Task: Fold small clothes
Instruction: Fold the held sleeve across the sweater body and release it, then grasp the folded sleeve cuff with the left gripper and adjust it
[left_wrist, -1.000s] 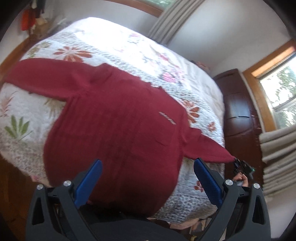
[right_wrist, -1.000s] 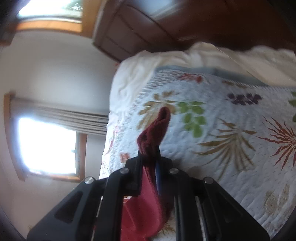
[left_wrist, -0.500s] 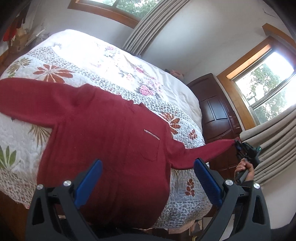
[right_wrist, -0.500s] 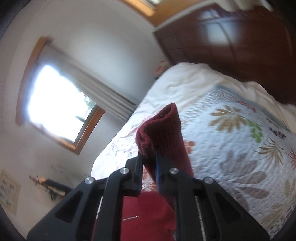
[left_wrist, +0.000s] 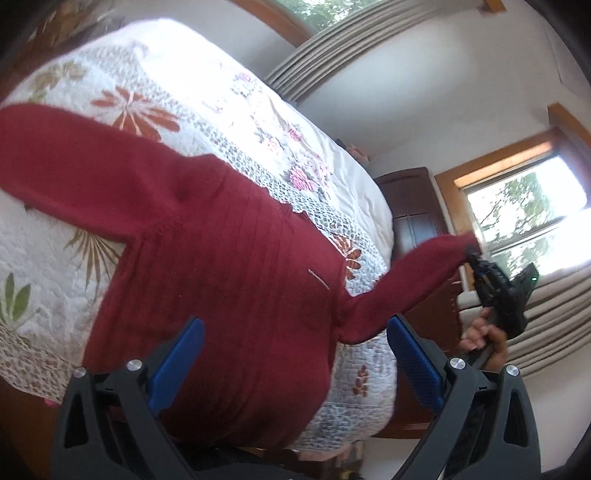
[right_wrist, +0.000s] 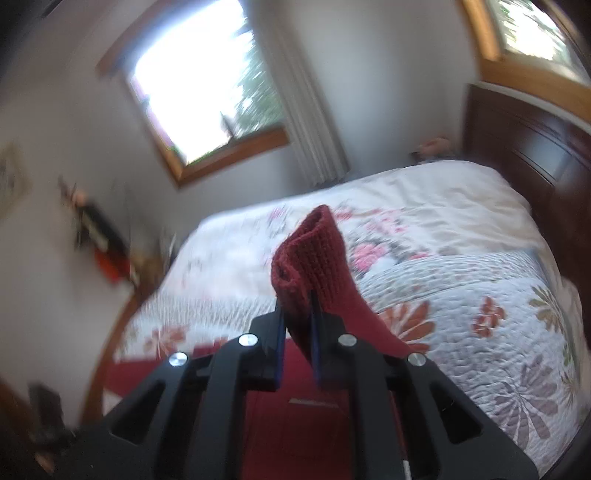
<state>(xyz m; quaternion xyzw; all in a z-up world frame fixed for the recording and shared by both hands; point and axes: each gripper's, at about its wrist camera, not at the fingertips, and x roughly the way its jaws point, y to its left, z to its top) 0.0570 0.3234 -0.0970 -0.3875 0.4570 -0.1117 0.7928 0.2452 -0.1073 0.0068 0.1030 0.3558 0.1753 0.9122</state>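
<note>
Floral quilt (left_wrist: 236, 110) under red sweater (left_wrist: 229, 280) — cuff (right_wrist: 310, 254) pinched in right gripper (right_wrist: 297, 328), lifted.

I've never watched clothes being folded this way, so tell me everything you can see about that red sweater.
The sweater is a dark red ribbed knit with long sleeves, a chest pocket and a small pale label. Its body lies flat on the quilt, hem hanging over the bed's edge. One sleeve lies spread on the quilt. The other sleeve's cuff is pinched in the right gripper and lifted off the bed. The left gripper is open, not touching it.

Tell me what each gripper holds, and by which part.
The right gripper pinches the red sweater by one sleeve's cuff, lifted off the bed. The left gripper is open, holding nothing.
</note>
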